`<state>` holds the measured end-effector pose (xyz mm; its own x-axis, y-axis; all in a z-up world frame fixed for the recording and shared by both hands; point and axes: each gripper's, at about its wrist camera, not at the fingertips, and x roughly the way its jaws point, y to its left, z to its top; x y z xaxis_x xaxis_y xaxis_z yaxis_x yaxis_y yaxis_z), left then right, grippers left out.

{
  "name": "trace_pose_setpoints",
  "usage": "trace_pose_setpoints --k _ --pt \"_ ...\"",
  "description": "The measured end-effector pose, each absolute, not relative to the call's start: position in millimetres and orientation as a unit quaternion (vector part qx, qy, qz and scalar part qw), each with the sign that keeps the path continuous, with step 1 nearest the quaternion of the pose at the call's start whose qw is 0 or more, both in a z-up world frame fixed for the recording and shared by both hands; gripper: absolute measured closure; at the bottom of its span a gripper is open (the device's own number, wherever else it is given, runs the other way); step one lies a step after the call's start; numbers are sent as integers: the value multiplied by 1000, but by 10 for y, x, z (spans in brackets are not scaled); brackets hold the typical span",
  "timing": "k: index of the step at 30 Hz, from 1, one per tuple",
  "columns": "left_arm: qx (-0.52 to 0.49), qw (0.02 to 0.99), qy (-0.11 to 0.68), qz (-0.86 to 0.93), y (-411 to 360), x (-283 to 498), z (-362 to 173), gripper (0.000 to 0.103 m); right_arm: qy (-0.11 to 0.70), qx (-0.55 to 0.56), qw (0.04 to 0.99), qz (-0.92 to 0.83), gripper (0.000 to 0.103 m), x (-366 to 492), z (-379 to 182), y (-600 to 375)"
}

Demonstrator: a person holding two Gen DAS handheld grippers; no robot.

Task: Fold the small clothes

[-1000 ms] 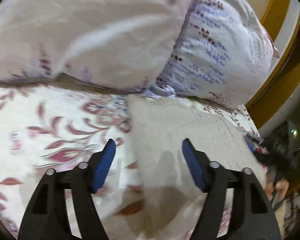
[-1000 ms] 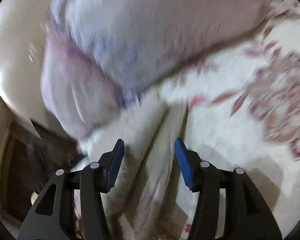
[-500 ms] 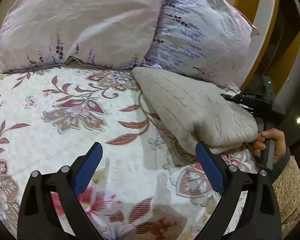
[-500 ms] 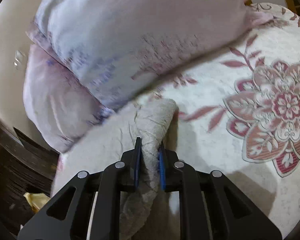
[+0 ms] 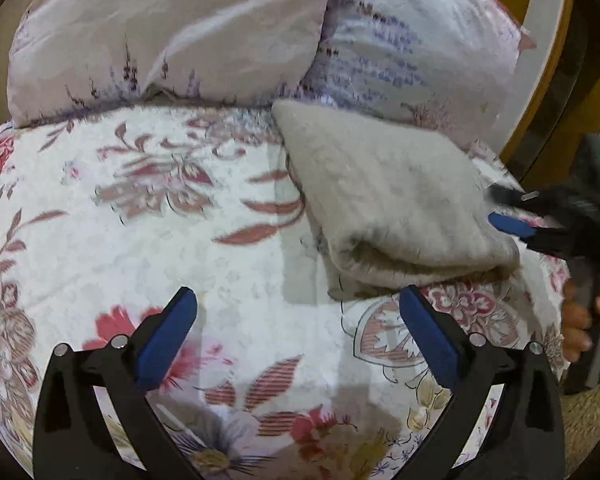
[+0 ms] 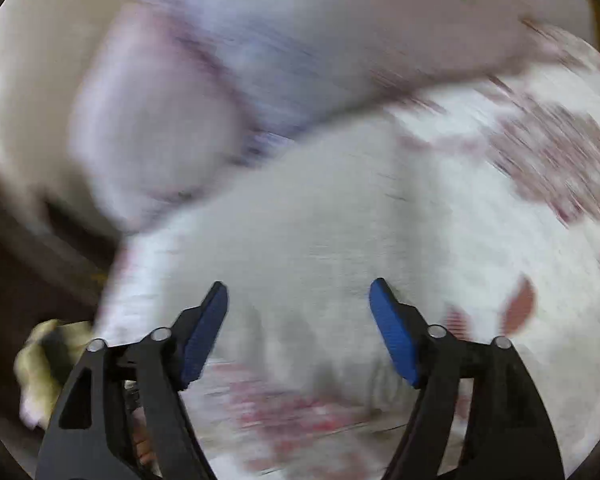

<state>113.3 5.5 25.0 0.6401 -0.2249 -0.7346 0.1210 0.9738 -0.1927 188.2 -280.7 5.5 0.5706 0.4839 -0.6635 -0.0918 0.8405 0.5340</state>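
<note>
A grey knitted garment [image 5: 388, 200] lies folded on the floral bedsheet [image 5: 140, 240], its far corner against the pillows. My left gripper [image 5: 298, 334] is open and empty, just in front of the garment's near folded edge. My right gripper [image 6: 298, 330] is open and empty, just above the same garment [image 6: 300, 232]; that view is blurred by motion. From the left wrist view the right gripper [image 5: 512, 220] shows at the garment's right edge, with the hand that holds it below.
Two floral pillows [image 5: 172, 36] [image 5: 412, 52] stand behind the garment. A wooden bed frame [image 5: 540, 80] runs along the right. The bed's edge drops off left of the garment in the right wrist view, with a yellowish cloth [image 6: 44, 352] below.
My right gripper was shut on a rolled edge of the garment half a second ago; it has let go and opened wide. The garment now lies flatter. The left gripper stayed open.
</note>
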Motion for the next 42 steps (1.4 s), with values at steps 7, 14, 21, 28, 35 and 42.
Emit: trace_pose_setpoints --k 7,14,21,28,35,42 --pt "1 898 433 -72 -196 1116 151 2 351 172 915 97 1 1256 342 -2780" --pt "41 891 449 -58 -282 1134 87 2 409 55 910 41 1 1018 29 -2473" --pt "40 890 450 -59 -286 1129 75 2 440 17 898 6 1 1102 -83 -2304" --pt "40 890 450 -59 -292 1127 71 2 440 18 898 3 1 1097 -88 -2296" --pt "40 890 450 -58 -290 1128 69 2 440 17 898 3 1 1105 -86 -2299" --pt "40 890 450 -59 -288 1129 69 2 440 18 898 4 1 1103 -89 -2299"
